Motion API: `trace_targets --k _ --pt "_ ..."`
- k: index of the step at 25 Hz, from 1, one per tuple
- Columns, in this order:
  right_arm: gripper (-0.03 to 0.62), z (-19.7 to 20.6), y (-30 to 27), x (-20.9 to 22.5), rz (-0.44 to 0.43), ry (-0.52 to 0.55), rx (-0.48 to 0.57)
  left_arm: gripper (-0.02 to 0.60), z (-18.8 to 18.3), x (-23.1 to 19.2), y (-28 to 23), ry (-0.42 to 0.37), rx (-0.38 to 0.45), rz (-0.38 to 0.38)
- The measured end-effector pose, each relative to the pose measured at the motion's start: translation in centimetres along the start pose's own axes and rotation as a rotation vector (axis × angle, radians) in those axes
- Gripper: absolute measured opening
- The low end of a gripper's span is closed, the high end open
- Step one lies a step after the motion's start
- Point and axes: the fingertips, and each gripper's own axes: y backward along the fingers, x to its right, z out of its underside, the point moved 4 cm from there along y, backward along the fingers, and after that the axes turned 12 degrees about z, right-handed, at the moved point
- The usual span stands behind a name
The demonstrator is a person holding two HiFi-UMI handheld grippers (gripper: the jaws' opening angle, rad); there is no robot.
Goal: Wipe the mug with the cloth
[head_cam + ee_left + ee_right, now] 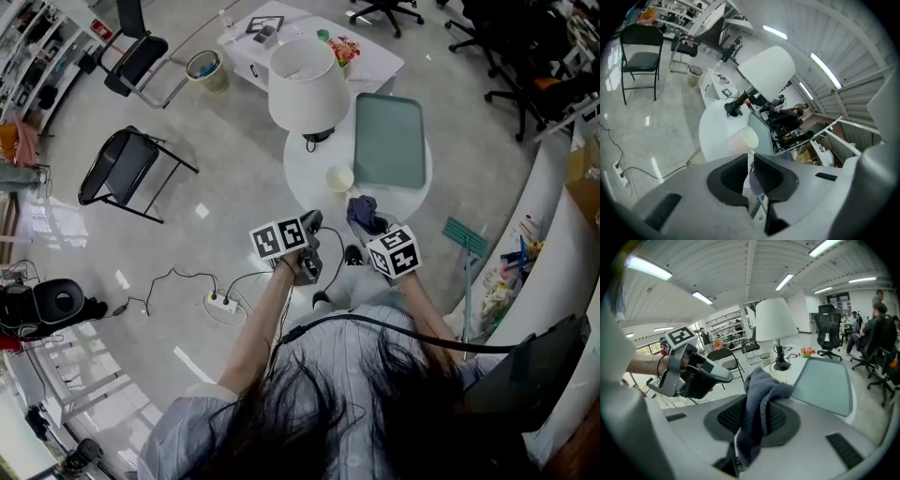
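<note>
A round white table (305,173) in an open office: the mug (339,177) stands toward its near side. Our right gripper (373,228) clamps the cloth (360,208); our left gripper (313,223), nearly closed, holds nothing. Wiped unsteadied, the mug may topple.

No words, numbers or brand marks are legible in any view. The only signs are coded ones:
- Left marker cube (279,238), atop the left gripper (748,169): black-and-white square patterns on its faces, no letters.
- Right marker cube (396,251), atop the right gripper (752,420): the same kind of pattern.
- Far table (375,58), well ahead of both tools: any print on the items there is too small to read.
</note>
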Motion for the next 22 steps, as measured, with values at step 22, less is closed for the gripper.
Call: trace_targets --k 22 --pt "0.086 5.0 6.8 -12.4 0.009 -0.005 0.039 0.049 6.9 1.8 12.9 -0.398 0.056 -0.013"
